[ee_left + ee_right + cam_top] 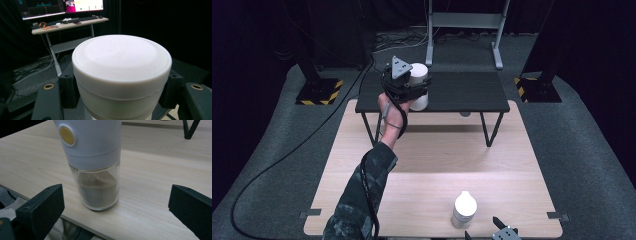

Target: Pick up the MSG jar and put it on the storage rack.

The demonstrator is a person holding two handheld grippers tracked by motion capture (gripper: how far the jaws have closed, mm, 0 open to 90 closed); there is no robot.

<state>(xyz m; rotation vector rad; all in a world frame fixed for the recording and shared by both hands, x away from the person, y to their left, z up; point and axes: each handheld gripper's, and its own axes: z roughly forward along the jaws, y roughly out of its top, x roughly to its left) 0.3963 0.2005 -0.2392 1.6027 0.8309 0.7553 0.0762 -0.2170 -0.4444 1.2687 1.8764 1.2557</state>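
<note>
A white lidded cylinder (419, 75) sits between the pads of my left gripper (416, 93), which is shut on it at the left end of the small black table (462, 92). I cannot tell whether its base touches the table. In the left gripper view the cylinder's lid (121, 53) is close up and the left gripper (120, 86) clamps its sides. A white-topped grinder (463, 209) with a clear base stands near the wooden table's front edge. My right gripper (500, 233) is just right of it, open. In the right gripper view the grinder (96, 162) stands upright between the spread jaws of the right gripper (116, 197), untouched.
The black table stands across the far end of the light wooden table (427, 165). Stand bases with yellow-black tape (319, 92) flank it on the floor, and a cable (287, 155) runs along the left. A desk with monitors (62, 15) is behind.
</note>
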